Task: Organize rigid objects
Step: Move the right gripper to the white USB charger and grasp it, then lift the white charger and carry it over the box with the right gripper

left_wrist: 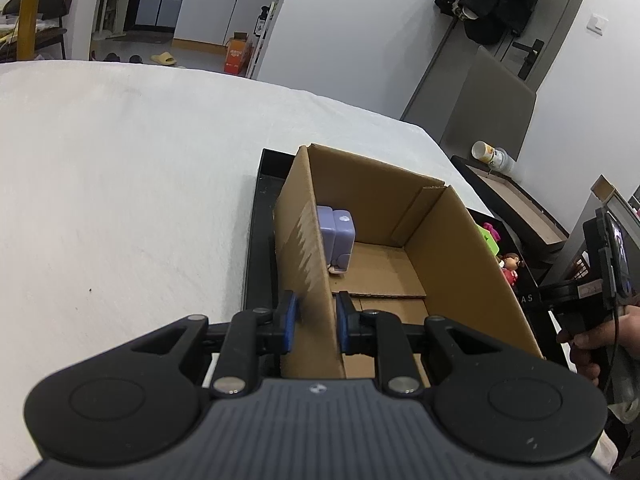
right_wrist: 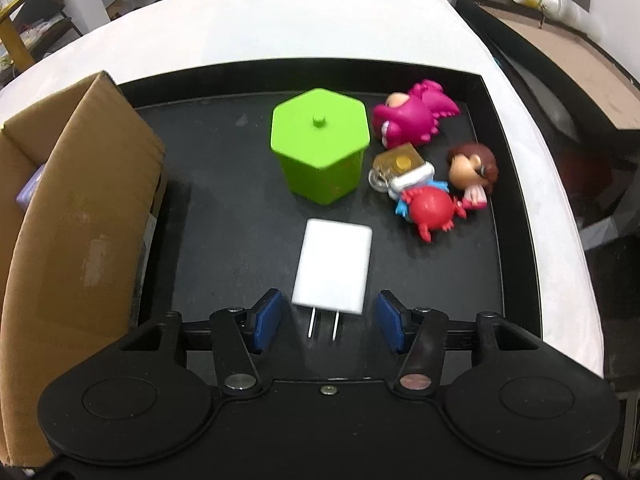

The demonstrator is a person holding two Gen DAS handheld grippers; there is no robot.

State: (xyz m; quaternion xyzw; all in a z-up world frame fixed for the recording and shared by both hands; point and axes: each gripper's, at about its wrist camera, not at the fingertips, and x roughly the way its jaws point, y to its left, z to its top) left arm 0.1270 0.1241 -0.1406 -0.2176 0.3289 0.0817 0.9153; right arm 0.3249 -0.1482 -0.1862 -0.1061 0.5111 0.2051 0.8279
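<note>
My left gripper (left_wrist: 314,320) is shut on the left wall of an open cardboard box (left_wrist: 308,240), one pad on each side. A purple block (left_wrist: 338,236) stands inside the box against that wall. My right gripper (right_wrist: 328,322) is open above the black tray (right_wrist: 224,216), with a white plug charger (right_wrist: 332,268) lying just ahead of and between its pads, prongs toward me. A green hexagonal lidded container (right_wrist: 320,144) stands behind the charger. The box also shows at the left of the right wrist view (right_wrist: 80,208).
Small toys lie at the tray's right: a magenta dinosaur (right_wrist: 416,116), a gold and white block (right_wrist: 400,168), a red crab figure (right_wrist: 432,208) and a brown-haired doll (right_wrist: 472,172). The tray sits on a white-covered table (left_wrist: 120,180). A dark box (right_wrist: 560,60) with a cup stands at the right.
</note>
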